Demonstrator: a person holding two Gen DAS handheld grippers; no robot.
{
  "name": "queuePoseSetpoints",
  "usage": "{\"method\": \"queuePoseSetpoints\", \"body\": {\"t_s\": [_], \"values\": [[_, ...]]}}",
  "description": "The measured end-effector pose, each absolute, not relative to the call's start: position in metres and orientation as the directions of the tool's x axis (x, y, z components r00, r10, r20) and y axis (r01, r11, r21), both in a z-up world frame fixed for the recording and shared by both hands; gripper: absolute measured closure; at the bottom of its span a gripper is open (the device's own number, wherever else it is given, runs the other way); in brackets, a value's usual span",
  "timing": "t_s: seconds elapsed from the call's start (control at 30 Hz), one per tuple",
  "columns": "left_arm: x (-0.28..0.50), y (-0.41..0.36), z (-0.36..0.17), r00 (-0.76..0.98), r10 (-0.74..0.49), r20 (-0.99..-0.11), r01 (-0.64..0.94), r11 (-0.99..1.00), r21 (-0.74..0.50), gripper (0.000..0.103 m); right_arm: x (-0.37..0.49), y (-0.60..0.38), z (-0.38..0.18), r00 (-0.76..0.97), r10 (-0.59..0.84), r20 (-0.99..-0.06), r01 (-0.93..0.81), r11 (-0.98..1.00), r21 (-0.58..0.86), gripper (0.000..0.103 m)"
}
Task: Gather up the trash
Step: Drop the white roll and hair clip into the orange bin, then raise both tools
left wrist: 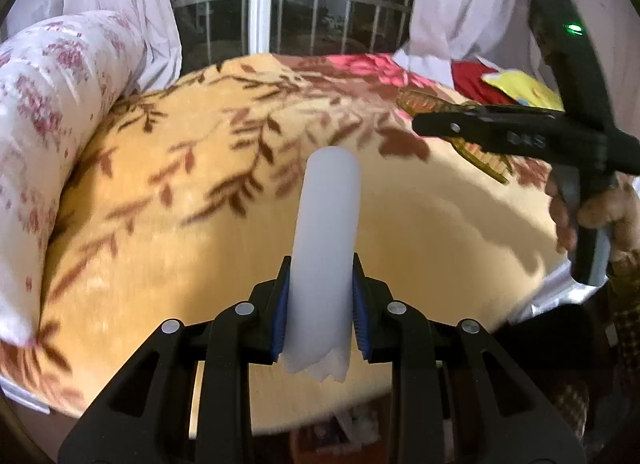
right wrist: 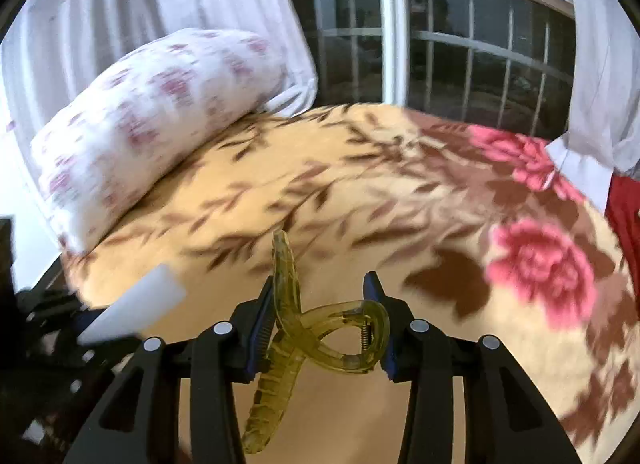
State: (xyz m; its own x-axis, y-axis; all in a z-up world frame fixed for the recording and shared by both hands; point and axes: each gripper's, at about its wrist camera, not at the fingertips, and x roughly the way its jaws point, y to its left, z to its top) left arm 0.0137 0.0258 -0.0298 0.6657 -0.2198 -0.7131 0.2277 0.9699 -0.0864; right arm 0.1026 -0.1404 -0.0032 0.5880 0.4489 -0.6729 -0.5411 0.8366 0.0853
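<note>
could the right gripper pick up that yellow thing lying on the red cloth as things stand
Probably not yet: the right gripper is shut on a yellow-green hair claw clip, so its jaws are occupied. The yellow item itself lies uncovered.

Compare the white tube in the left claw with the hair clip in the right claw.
The tube is opaque white; the clip is translucent yellow-green. The tube is a plain straight cylinder; the clip is curved, with toothed arms crossing at a spring. The tube stands along the left claw, pointing away; the clip lies crosswise in the right claw, one arm hanging below. Both are gripped above the floral blanket.
</note>
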Motion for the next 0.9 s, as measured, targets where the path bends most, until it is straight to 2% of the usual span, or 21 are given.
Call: {"method": "queuePoseSetpoints", "body": {"t_s": [0.2, 0.4, 0.63, 0.9], "values": [[-0.028, 0.015, -0.060, 0.560, -0.255, -0.788, 0.297, 0.950, -0.096, 0.077, 0.034, -0.137, -0.029, 0.494, 0.483, -0.723, -0.595, 0.794, 0.123, 0.060], [-0.056, 0.009, -0.097, 0.445, -0.268, -0.854, 0.330, 0.936, -0.122, 0.077, -0.011, -0.124, -0.085, 0.352, 0.476, -0.806, -0.611, 0.769, 0.188, 0.060], [-0.068, 0.018, -0.134, 0.301, -0.273, -0.914, 0.301, 0.936, -0.181, 0.077, -0.033, -0.112, -0.161, 0.176, 0.419, -0.891, -0.568, 0.782, 0.256, 0.060], [-0.080, 0.019, -0.161, 0.194, -0.256, -0.947, 0.296, 0.936, -0.192, 0.076, -0.042, -0.103, -0.197, 0.092, 0.366, -0.926, -0.554, 0.792, 0.258, 0.060]]}}
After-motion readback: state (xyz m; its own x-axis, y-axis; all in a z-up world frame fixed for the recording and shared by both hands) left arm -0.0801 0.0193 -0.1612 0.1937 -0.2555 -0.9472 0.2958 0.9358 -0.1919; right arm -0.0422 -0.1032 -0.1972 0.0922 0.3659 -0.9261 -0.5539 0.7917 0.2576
